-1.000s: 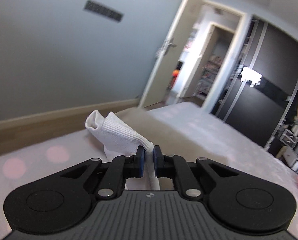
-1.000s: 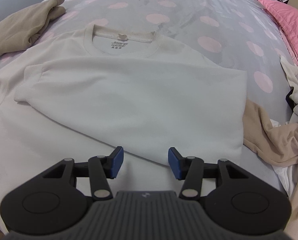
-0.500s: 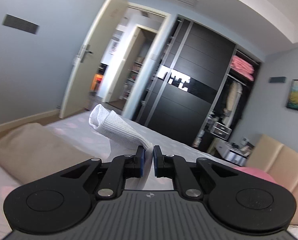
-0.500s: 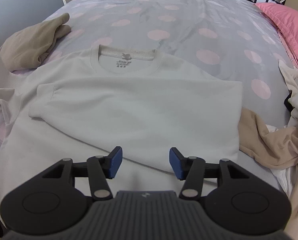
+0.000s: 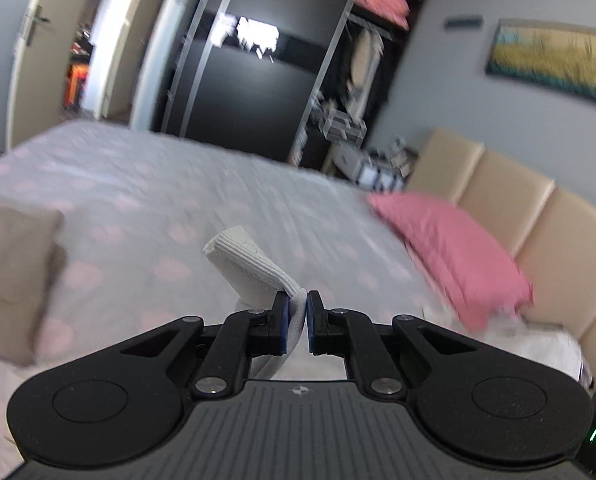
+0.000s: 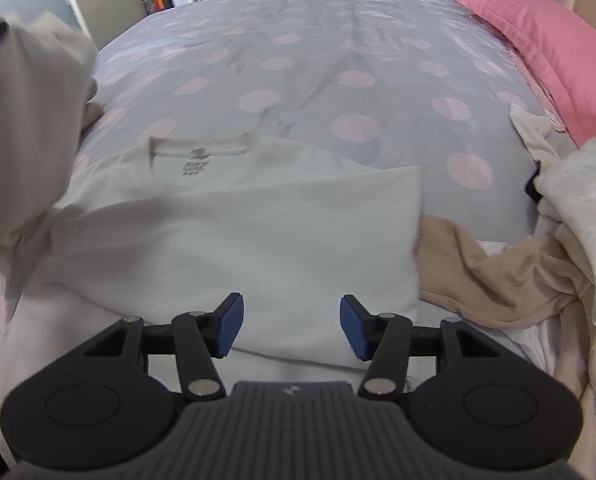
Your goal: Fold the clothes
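The left gripper (image 5: 297, 316) has its jaws pressed together on the ribbed cuff of a white sleeve (image 5: 250, 270), and the cuff stands up above the jaws, over the bed (image 5: 186, 200). In the right wrist view this lifted sleeve is a pale blurred shape at the left edge. The white sweater (image 6: 238, 240) lies flat on the bed, with the collar and its label (grey print, too blurred to read) on the far side, and its right part is already folded in, giving a straight edge. The right gripper (image 6: 291, 330) hangs over the near hem of the sweater; its jaws are spread and nothing is between them. A beige garment (image 6: 494, 276) lies just beside the sweater on the right. A pink pillow (image 6: 554, 40) lies at the head of the bed.
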{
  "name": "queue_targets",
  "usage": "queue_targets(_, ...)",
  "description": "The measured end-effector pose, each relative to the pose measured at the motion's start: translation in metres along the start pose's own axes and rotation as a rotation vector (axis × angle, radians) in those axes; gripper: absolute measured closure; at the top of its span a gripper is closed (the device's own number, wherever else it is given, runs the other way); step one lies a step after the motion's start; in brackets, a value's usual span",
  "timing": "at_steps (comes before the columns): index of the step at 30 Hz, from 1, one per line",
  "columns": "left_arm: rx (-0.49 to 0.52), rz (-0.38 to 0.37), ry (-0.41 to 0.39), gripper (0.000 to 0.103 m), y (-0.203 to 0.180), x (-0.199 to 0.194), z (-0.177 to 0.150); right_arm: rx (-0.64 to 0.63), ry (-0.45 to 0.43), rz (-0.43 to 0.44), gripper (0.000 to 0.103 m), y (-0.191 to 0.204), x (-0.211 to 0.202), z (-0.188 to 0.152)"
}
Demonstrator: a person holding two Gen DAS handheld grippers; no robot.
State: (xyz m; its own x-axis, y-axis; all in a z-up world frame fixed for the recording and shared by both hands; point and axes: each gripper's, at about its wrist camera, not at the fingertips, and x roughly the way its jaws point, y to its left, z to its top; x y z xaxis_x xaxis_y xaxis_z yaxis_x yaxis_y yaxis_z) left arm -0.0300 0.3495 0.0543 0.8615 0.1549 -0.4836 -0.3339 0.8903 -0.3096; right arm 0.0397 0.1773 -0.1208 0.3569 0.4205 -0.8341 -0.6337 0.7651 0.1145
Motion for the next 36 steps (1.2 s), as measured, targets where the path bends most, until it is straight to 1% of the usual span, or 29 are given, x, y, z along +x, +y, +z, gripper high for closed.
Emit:
queue_targets(5,0.140,-0.026,0.216,0.096,-0.041,0.063,-0.071,0.067,0.025,-0.041,0.046,-0.023,0.011,0.005)
queue_targets(9,0.243,-0.056,0.371,0.096,-0.059,0.095,-0.119,0.104,0.042,-0.038,0.046,-0.037,0.020,0.009)
queue_targets(12,0.274,-0.079,0.439,0.096,-0.073,0.109,-0.145,0.123,0.045,-0.027,0.046,-0.040,0.025,0.012)
queue_targets(16,0.262,-0.138,0.510,0.089,-0.073,0.116,-0.157,0.168,0.048,0.025,0.045,-0.042,0.033,0.015)
queue_targets(18,0.249,-0.179,0.521,0.088,-0.070,0.115,-0.156,0.198,0.049,0.062,0.045,-0.043,0.039,0.018)
queue_targets(20,0.239,-0.216,0.528,0.081,-0.068,0.112,-0.154,0.220,0.047,0.088,0.045,-0.043,0.046,0.020)
queue_targets(22,0.249,-0.218,0.515,0.075,-0.064,0.106,-0.148,0.241,0.048,0.110,0.045,-0.043,0.053,0.022)
queue_targets(25,0.239,-0.196,0.491,0.067,-0.044,0.091,-0.135,0.282,0.061,0.129,0.045,-0.047,0.067,0.022)
queue_targets(26,0.232,-0.178,0.480,0.064,-0.033,0.085,-0.129,0.298,0.062,0.133,0.046,-0.049,0.073,0.022)
queue_targets(29,0.204,-0.100,0.458,0.064,0.003,0.068,-0.113,0.321,0.053,0.140,0.053,-0.052,0.090,0.028)
queue_targets(33,0.165,0.005,0.434,0.062,0.056,0.036,-0.095,0.357,0.076,0.166,0.055,-0.052,0.114,0.033)
queue_targets(36,0.140,0.081,0.412,0.059,0.088,0.013,-0.088,0.385,0.105,0.183,0.055,-0.047,0.129,0.032)
